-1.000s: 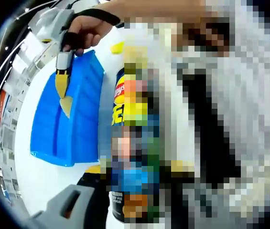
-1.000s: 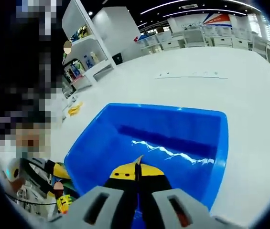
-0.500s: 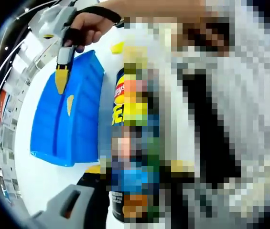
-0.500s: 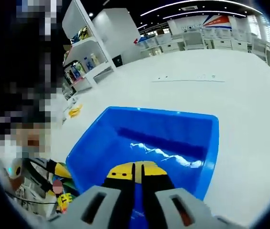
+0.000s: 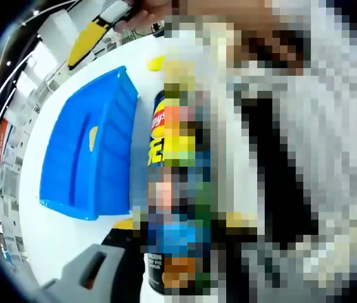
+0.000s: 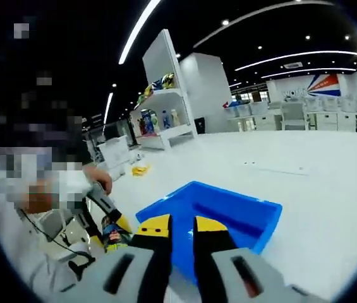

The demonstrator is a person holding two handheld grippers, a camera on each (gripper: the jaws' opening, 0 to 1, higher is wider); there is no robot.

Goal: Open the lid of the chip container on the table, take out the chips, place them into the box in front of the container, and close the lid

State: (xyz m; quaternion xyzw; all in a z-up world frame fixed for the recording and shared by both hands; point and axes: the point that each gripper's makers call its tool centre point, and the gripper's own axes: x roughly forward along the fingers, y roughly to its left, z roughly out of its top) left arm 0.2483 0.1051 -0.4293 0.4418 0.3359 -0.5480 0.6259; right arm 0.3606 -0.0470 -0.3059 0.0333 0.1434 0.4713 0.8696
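The white table (image 6: 330, 208) is the biggest thing here, a broad bare top running far out past the blue box (image 6: 229, 211) in the right gripper view, with open room on the far and right sides of that box up to a faint line of marks on the surface. Beyond the table edge stand white shelves (image 6: 162, 120) stocked with small goods and rows of white desks under strip lights. The blue box sits flat on the table, a shallow rectangular tub with raised walls; in the left gripper view the blue box (image 5: 86, 154) lies just beside the chip container (image 5: 160, 151), and a single pale yellow chip (image 5: 92, 137) rests inside it on the floor of the tub. The chip container is a tall dark tube with red and yellow print, much of it lost under mosaic patches, so its top and lid cannot be made out. The left gripper (image 5: 184, 224) has its yellow-tipped jaws on either side of the tube, gripping it. The right gripper (image 6: 177, 226) hangs above the near corner of the box with its yellow tips apart and nothing between them; in the left gripper view the right gripper (image 5: 84, 43) is up above the far end of the box, well clear of its rim. A small yellow object (image 5: 155, 62) lies on the table beyond the container.
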